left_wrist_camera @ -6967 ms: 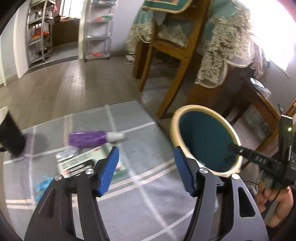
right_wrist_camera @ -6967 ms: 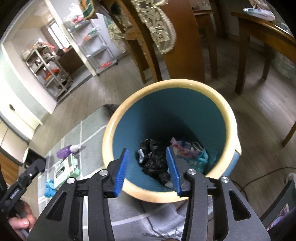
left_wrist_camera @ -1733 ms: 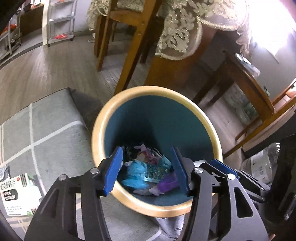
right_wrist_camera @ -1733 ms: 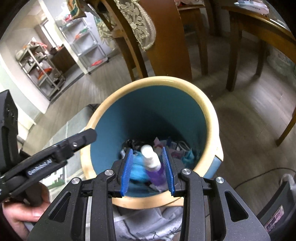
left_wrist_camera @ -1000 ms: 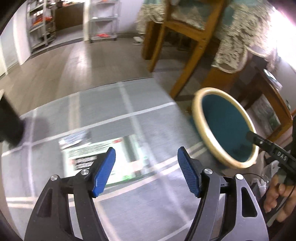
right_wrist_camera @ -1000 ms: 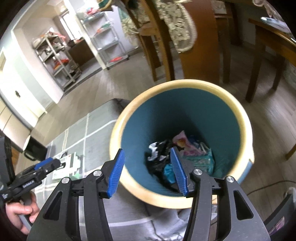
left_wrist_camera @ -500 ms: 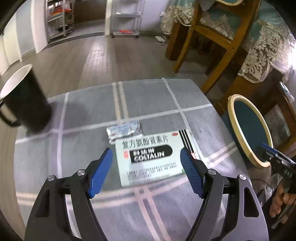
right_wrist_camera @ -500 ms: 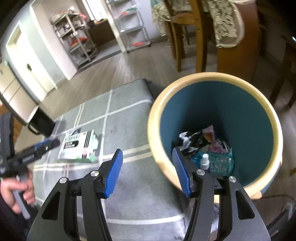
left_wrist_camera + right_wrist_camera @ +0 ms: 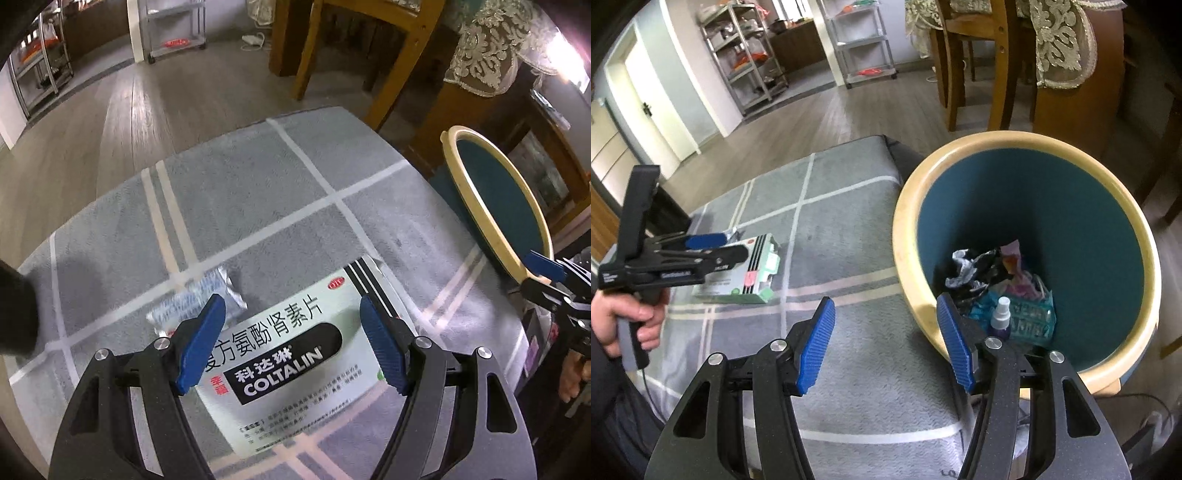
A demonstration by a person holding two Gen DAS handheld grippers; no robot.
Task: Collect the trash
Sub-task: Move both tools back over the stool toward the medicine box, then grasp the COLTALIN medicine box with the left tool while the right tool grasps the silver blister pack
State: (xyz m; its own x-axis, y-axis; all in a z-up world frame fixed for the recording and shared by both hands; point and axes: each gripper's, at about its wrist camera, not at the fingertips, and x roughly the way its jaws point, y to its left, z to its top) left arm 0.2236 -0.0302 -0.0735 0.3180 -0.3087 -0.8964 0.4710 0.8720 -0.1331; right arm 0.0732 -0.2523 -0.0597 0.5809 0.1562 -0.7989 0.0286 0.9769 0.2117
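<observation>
Your left claw (image 9: pixel 291 343) gapes wide over the box (image 9: pixel 295 373) to straddle it; your right claw (image 9: pixel 886 343) hangs apart, empty, beside the bin (image 9: pixel 905 236).

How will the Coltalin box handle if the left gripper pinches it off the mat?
The Coltalin box is thin flat cardboard, so probably light but crushable. It lies flat on the soft mat, so the left gripper, jaws open astride it, may push it rather than get under.
</observation>
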